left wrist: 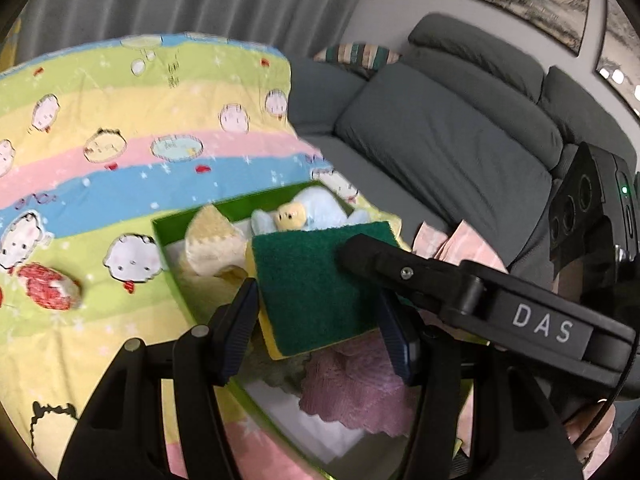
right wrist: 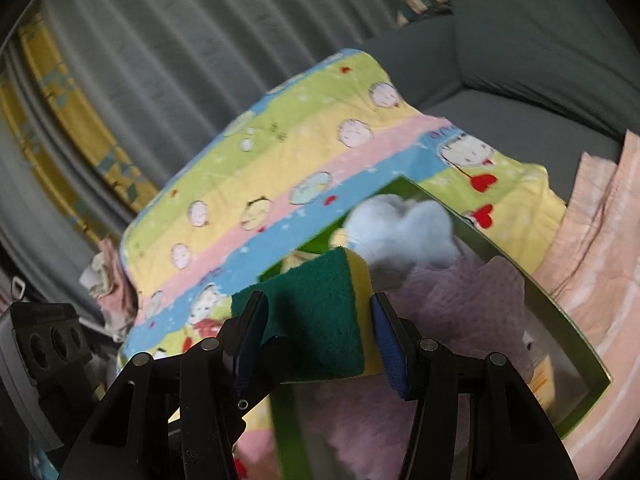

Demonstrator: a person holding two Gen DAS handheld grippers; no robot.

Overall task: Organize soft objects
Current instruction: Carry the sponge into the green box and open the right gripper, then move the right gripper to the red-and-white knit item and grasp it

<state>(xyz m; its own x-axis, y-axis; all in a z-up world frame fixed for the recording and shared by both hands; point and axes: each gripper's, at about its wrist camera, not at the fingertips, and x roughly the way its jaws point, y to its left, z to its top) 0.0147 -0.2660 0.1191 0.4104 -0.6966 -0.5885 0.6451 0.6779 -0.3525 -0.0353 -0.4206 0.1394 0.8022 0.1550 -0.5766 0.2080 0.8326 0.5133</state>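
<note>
A green-and-yellow sponge (left wrist: 316, 292) hangs over the green box (left wrist: 170, 258). My right gripper (right wrist: 318, 320) is shut on the sponge (right wrist: 320, 320); its black finger (left wrist: 384, 264) crosses the sponge in the left wrist view. My left gripper (left wrist: 318, 328) is open, its pads on either side of the sponge without a clear squeeze. In the box lie a blue plush toy (left wrist: 316, 208), a beige cloth (left wrist: 212, 240) and a pink cloth (left wrist: 352, 384). A red knitted piece (left wrist: 50, 286) lies on the quilt, left of the box.
The box (right wrist: 576, 344) sits on a striped cartoon quilt (left wrist: 120, 152) that covers a table. A grey sofa (left wrist: 448, 136) stands behind at right, grey curtains (right wrist: 160, 40) at the back. A peach cloth (right wrist: 600, 248) lies right of the box.
</note>
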